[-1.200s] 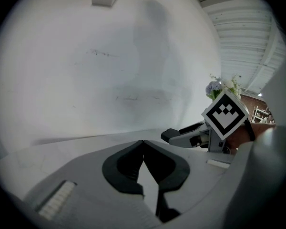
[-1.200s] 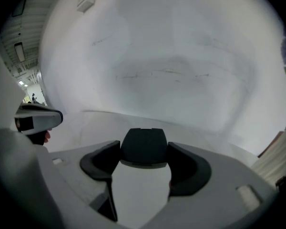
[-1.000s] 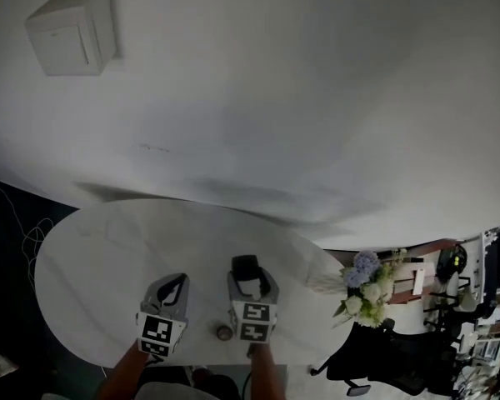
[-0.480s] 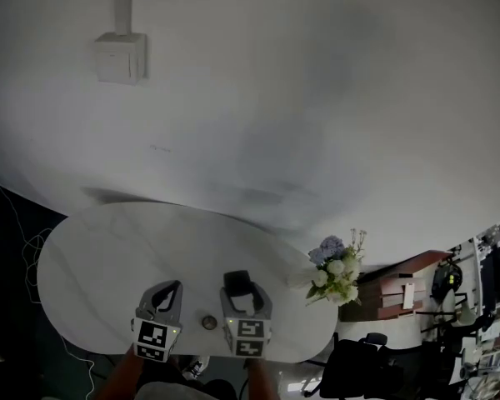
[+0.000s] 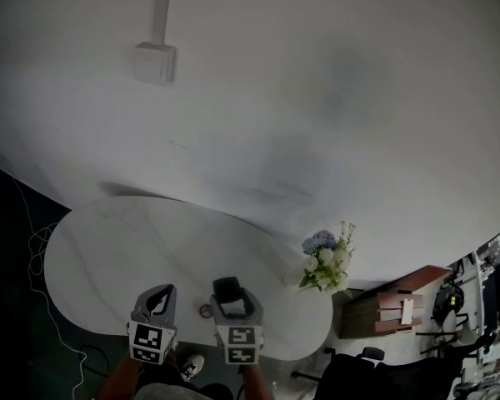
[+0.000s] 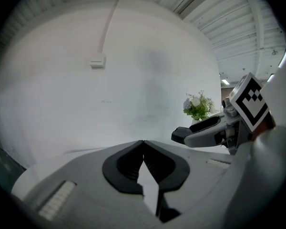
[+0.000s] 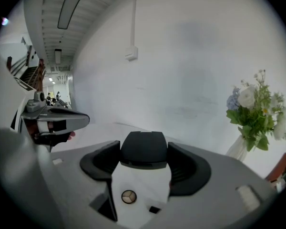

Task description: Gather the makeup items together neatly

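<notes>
Currently both grippers hang over the near edge of the white oval table (image 5: 108, 248), side by side.

Our right gripper (image 7: 144, 160): fingers spread fairly wide and clamped on a black, flat-topped plastic makeup case (image 7: 144, 146), which sits between the pads, clear of the tabletop.

Our left gripper (image 6: 143, 144): fingers closed tip to tip, nothing between them.

On the table under the right gripper we see a small round tan compact (image 7: 128, 197) and, just beside it, a tiny black square item (image 7: 154, 209). We cannot tell what that square item is. From the head view the round compact lies between the two grippers.

We note a bouquet of white and blue flowers (image 5: 325, 261) at the table's right end, well apart from the grippers. On the pale wall beyond is a white wall box (image 5: 154, 63), with a conduit running up from it.
</notes>
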`<state>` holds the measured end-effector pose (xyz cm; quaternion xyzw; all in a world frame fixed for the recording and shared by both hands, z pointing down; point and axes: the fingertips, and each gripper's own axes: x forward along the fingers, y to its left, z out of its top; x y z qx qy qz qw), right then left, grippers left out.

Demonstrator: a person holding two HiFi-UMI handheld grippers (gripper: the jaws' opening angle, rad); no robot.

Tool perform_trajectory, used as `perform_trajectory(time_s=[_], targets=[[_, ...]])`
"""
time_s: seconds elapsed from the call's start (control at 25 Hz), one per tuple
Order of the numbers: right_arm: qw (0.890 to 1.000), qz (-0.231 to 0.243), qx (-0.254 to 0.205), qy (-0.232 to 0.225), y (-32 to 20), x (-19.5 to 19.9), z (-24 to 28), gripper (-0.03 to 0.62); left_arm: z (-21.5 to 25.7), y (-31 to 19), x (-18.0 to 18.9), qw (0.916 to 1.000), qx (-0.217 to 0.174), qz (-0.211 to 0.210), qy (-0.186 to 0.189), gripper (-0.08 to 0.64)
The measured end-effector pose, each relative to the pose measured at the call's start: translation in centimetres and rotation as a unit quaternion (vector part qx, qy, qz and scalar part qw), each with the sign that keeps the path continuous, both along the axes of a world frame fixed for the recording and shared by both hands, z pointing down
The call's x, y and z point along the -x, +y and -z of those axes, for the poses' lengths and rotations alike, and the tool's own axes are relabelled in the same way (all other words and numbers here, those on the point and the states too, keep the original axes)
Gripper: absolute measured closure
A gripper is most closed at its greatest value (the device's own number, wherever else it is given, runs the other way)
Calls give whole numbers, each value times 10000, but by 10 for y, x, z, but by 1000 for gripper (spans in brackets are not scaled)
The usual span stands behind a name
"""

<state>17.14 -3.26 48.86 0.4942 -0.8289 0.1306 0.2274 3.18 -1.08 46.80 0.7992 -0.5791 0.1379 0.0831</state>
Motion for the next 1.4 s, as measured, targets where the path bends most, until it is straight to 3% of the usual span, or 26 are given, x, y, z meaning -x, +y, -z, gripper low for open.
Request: perform_trajectory(time_s=[0.4,0.72,1.4], targets=[[9974,708,66,-72,38,50,-6,278,1,45,35,9986,68,501,-165,549],[9948,969,323,-36,49,86,-32,278,-19,59,69,9966,299,754,-172,549],[9888,853,1222,108,55,138,-147,278,-108,58,110,9931,1087,434,-109,549]])
